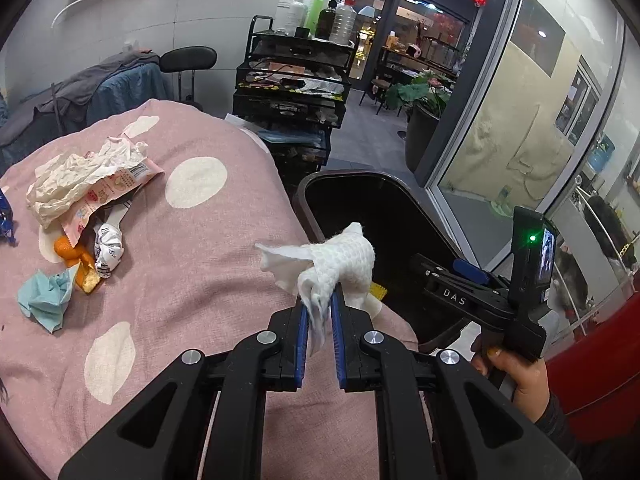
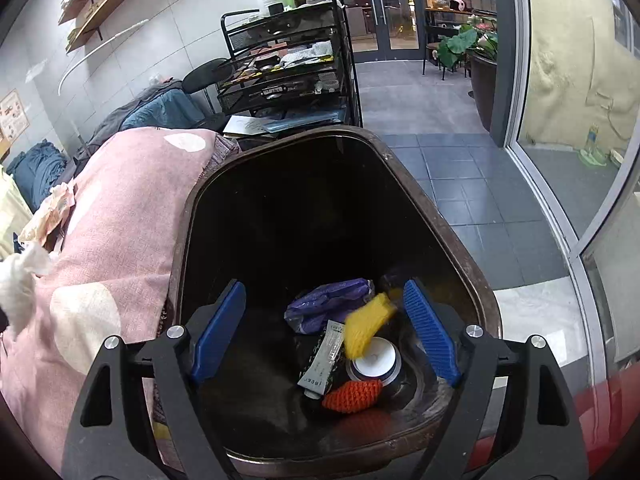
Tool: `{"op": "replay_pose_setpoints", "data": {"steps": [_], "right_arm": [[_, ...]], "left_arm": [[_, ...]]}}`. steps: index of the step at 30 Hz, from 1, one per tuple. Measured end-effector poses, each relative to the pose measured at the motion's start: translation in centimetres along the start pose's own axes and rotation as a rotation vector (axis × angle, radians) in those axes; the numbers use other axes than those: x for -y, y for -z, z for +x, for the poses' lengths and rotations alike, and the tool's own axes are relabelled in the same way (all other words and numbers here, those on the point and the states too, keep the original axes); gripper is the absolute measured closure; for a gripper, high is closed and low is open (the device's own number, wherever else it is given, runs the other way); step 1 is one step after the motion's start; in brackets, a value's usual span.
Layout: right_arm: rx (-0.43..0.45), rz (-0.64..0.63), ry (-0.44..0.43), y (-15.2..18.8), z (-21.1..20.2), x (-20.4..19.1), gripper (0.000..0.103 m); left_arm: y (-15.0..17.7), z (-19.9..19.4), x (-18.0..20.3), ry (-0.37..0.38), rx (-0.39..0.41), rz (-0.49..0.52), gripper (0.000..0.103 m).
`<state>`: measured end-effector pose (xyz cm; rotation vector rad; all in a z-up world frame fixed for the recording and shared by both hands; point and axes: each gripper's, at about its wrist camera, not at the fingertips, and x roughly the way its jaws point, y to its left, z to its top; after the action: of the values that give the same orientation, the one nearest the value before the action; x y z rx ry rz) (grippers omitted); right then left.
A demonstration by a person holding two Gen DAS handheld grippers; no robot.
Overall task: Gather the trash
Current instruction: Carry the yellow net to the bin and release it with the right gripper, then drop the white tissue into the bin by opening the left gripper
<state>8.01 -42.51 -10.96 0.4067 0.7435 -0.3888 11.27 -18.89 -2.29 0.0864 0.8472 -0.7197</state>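
My left gripper [image 1: 320, 304] is shut on a crumpled white tissue [image 1: 340, 260] and holds it above the pink spotted bed cover [image 1: 192, 264], close to the dark trash bin [image 1: 320, 216]. The tissue also shows at the left edge of the right wrist view [image 2: 18, 280]. My right gripper [image 2: 324, 320] is open over the bin [image 2: 184, 232]. A blurred yellow piece [image 2: 366, 326] is in mid-air between its fingers, above the trash in the bin. More trash lies on the cover at the left: crumpled paper [image 1: 72, 184], a pink wrapper [image 1: 108, 196], orange peel [image 1: 68, 252] and a blue tissue [image 1: 46, 300].
The bin holds a purple bag [image 2: 328, 304], a grey tube [image 2: 322, 364], a white lid [image 2: 376, 360] and an orange knitted piece [image 2: 352, 394]. A black wire cart [image 1: 292, 92] with bottles stands behind the bed. A glass wall [image 1: 520, 128] runs along the right.
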Motion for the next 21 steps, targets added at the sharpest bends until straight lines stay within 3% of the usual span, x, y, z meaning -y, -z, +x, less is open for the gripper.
{"op": "replay_pose_setpoints", "data": {"steps": [3, 21], "right_arm": [[0.02, 0.008, 0.0, 0.0, -0.5, 0.3, 0.016], [0.11, 0.108, 0.036, -0.9, -4.0, 3.8, 0.011]], "left_arm": [[-0.3, 0.4, 0.7, 0.005, -0.007, 0.012, 0.091], [-3.2, 6.7, 5.4, 0.064, -0.137, 0.107, 0.091]]}}
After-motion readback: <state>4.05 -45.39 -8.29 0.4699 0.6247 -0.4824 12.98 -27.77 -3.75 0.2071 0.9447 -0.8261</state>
